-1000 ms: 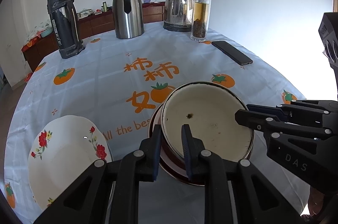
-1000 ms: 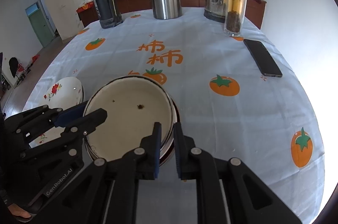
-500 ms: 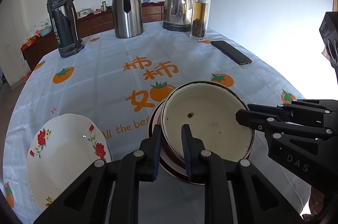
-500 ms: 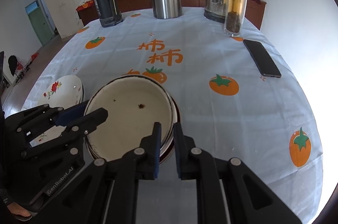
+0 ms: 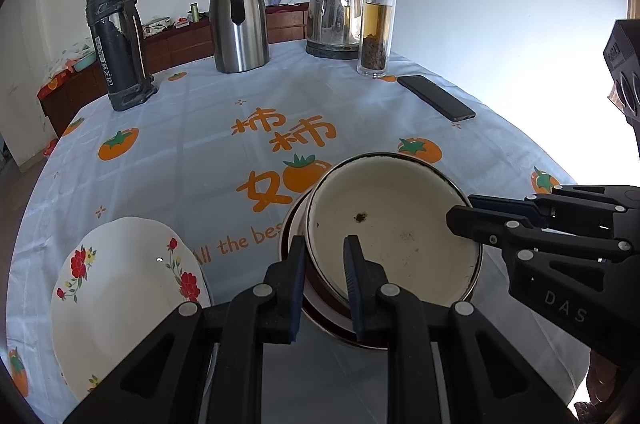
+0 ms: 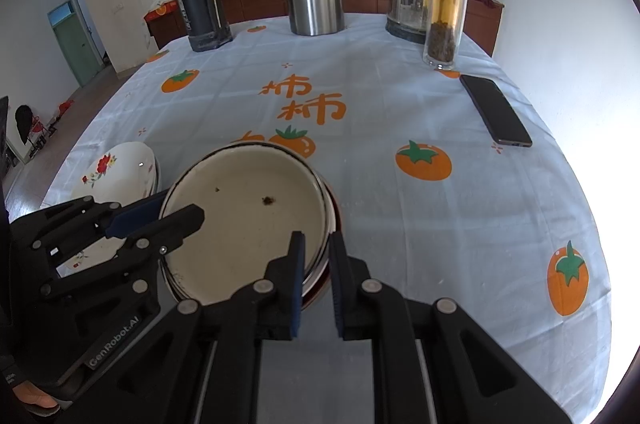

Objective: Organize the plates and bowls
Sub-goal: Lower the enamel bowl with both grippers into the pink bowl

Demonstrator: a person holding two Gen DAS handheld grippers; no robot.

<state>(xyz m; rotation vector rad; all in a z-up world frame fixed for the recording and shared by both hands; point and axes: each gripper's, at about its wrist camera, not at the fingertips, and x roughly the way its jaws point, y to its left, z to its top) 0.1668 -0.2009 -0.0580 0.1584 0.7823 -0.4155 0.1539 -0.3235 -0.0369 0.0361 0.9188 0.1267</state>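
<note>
Holding the cream bowl (image 5: 394,236) by opposite rims, left gripper (image 5: 323,278) and right gripper (image 6: 316,274) both clamped on it above the red-rimmed dish (image 5: 294,230) near the table's front edge, I fear uneven pull could tip it.

A bowl (image 5: 394,236) is nested on a stack of dishes near the table's (image 5: 200,160) front edge, clamped at its near-left rim by the left gripper (image 5: 323,278) and at its right rim by the right gripper (image 6: 316,274). A plate (image 5: 120,300) lies to its left. A flask (image 5: 116,40), jug (image 5: 239,18), kettle (image 5: 334,14) and bottle (image 5: 376,26) are ranged along the far edge, a phone (image 5: 436,97) lying to the right.
</note>
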